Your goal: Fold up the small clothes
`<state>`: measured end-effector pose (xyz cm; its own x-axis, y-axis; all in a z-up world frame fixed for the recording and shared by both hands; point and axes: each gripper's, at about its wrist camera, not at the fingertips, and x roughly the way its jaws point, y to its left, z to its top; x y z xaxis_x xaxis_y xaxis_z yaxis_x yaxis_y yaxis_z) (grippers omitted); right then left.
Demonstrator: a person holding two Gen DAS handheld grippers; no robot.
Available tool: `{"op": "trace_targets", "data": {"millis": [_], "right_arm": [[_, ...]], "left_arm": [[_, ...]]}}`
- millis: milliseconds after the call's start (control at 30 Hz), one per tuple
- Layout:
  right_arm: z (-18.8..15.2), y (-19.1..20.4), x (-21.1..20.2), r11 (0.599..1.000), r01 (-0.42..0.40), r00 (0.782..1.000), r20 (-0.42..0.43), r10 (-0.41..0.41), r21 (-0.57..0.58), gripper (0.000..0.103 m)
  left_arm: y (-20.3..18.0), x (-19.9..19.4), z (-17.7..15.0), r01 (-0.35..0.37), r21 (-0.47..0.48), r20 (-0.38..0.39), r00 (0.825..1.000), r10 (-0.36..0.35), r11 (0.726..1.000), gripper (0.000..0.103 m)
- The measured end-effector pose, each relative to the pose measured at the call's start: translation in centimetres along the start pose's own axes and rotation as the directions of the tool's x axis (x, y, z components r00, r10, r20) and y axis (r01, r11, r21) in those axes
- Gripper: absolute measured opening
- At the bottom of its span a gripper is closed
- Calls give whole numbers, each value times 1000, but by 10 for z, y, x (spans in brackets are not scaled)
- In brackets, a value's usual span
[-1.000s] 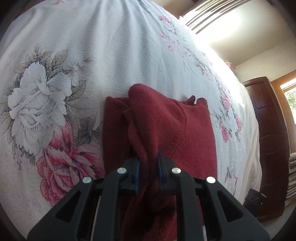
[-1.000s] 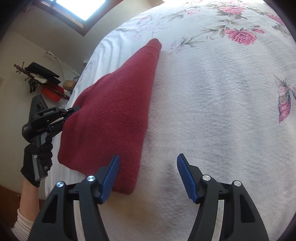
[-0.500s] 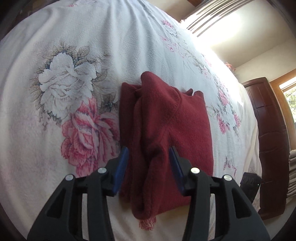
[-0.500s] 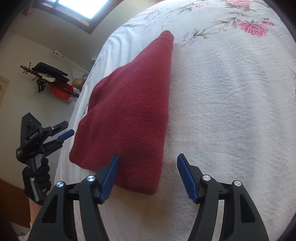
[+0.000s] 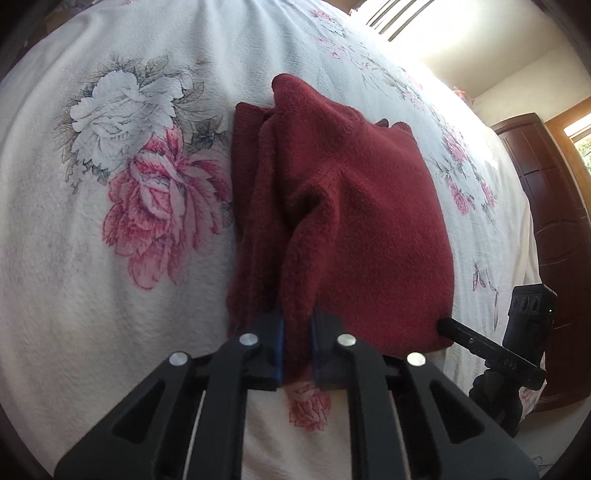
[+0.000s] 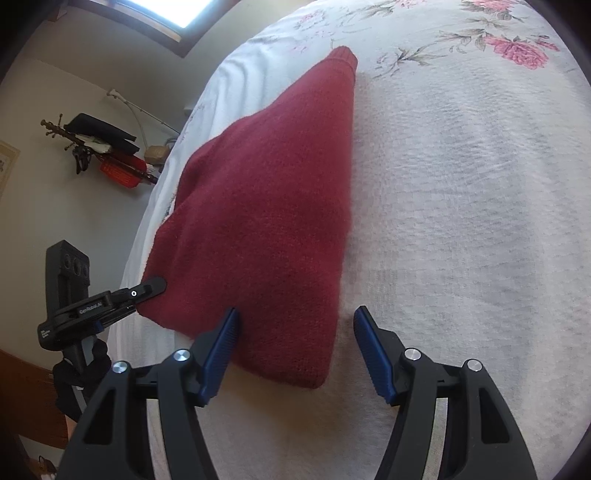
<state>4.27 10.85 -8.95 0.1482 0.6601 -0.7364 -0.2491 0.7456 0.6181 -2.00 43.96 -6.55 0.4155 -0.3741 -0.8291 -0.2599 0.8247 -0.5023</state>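
Both grippers meet the red sweater [image 5: 354, 221] on the floral bedspread [image 5: 110, 258]: left gripper [image 5: 297, 343] pinching its edge, right gripper [image 6: 295, 332] spread.

Window [image 5: 424, 22] glare, sharp focus, fisheye-warped edges

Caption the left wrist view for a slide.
Left gripper shut on a raised fold of the red sweater, which lies folded on the floral bedspread.

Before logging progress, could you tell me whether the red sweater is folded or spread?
Folded: the red sweater lies layered, sleeve doubled on top.
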Motion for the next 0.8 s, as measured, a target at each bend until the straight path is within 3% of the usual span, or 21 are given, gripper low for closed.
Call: {"op": "trace_targets", "data": {"millis": [100, 167, 233, 333, 600, 700, 733, 767, 800], "right_arm": [[-2, -3, -1, 1000, -16, 1000, -5, 16, 7, 65], [-4, -3, 3, 1000, -24, 1000, -19, 24, 16, 59], [-6, -5, 8, 999, -36, 999, -36, 37, 34, 44], [-7, -8, 12, 998, -35, 998, -55, 38, 48, 38], [-8, -8, 18, 1000, -7, 997, -81, 9, 24, 33], [-7, -8, 15, 1000, -29, 997, -76, 30, 13, 36], [-5, -8, 11, 999, -43, 997, -67, 44, 14, 40], [-3, -8, 4, 999, -41, 998, -52, 41, 10, 42], [-1, -7, -6, 1000, -22, 999, -25, 21, -1, 47]], "left_arm": [[20, -7, 2, 11, -49, 23, 1000, -10, 999, 8], [28, -1, 2, 4, -68, 15, 1000, -3, 998, 8], [27, 8, 1, -27, -45, 8, 1000, 27, 999, 8], [27, 16, 1, -38, -43, 11, 999, 38, 998, 9], [34, 23, 1, -9, -67, 21, 1000, 10, 998, 13], [28, 18, 0, 8, -57, 24, 1000, -7, 998, 24], [26, 12, 0, 14, -62, 26, 1000, -13, 998, 32], [23, 5, 2, 7, -63, 35, 999, -4, 998, 51], [19, -4, 6, -3, -55, 56, 998, 6, 998, 58]]}}
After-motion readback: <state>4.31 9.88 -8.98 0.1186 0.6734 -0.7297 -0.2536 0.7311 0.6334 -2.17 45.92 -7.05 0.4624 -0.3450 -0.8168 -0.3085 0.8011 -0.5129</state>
